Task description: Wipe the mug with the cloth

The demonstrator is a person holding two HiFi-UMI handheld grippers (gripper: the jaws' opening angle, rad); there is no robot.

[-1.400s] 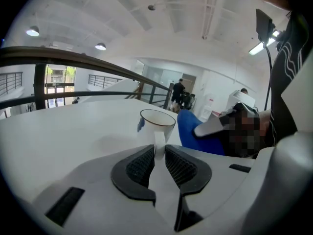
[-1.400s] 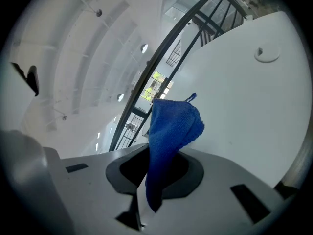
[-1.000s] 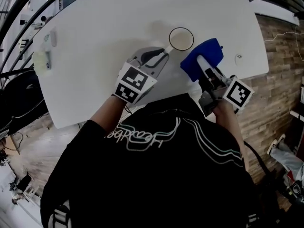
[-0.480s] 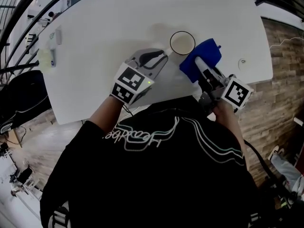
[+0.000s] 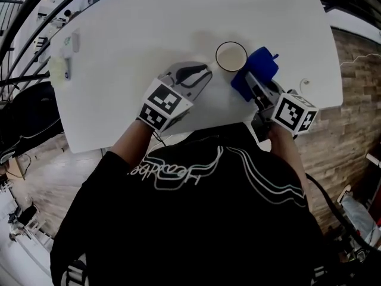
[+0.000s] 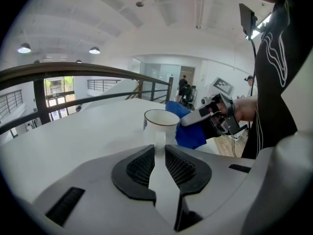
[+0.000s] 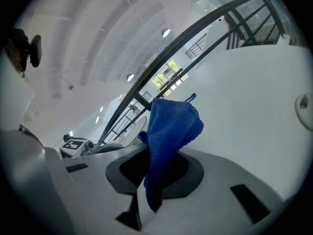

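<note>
Mug (image 5: 231,56) upright on white table (image 5: 149,28), toward the person's side. Left gripper (image 5: 207,70) pinches its handle (image 6: 160,143) between both pads. Right gripper (image 5: 251,81) clamped on blue cloth (image 5: 262,64). In head view the cloth is bunched against the mug's right side.

Pale script lettering (image 5: 168,174) runs across the black shirt (image 5: 196,237), just behind the left tongs (image 5: 207,71) and right tongs (image 5: 250,78); upside down, it seems to read "Headbe".
</note>
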